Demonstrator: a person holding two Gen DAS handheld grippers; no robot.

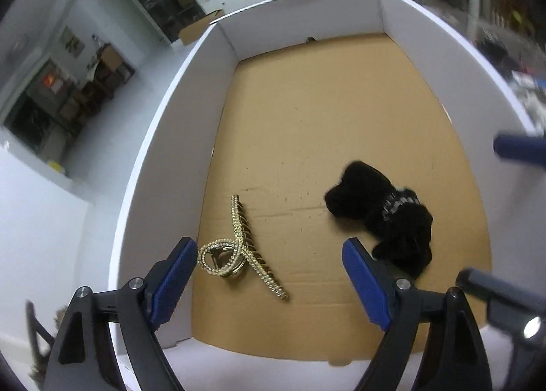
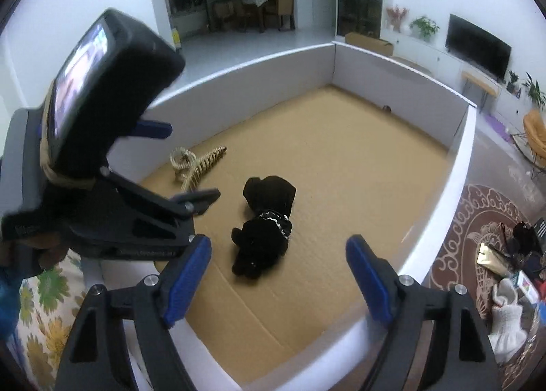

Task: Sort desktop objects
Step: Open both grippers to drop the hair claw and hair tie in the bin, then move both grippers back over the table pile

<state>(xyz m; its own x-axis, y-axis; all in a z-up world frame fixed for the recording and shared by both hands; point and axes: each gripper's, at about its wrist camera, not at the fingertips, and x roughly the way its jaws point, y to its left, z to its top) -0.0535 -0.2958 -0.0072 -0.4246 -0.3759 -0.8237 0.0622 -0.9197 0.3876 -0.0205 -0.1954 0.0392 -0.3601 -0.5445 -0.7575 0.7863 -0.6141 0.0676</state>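
Note:
A gold rhinestone hair claw point(image 1: 239, 247) lies on the brown floor of a white-walled cardboard box point(image 1: 163, 138), near its left wall. A black velvet scrunchie with a silver band point(image 1: 385, 213) lies to its right. My left gripper point(image 1: 269, 254) is open and empty, just above the box's near edge, with the claw between its fingers. My right gripper point(image 2: 278, 254) is open and empty over the box's near wall, the scrunchie point(image 2: 266, 220) just ahead of it. The claw point(image 2: 198, 165) shows beyond the left gripper's body point(image 2: 102, 158).
The box wall point(image 2: 457, 165) encloses a wide bare cardboard floor behind the two items. Outside it on the right, a patterned rug with a white garment point(image 2: 508, 319) and several small items. A flowered cloth point(image 2: 44, 316) lies at the left.

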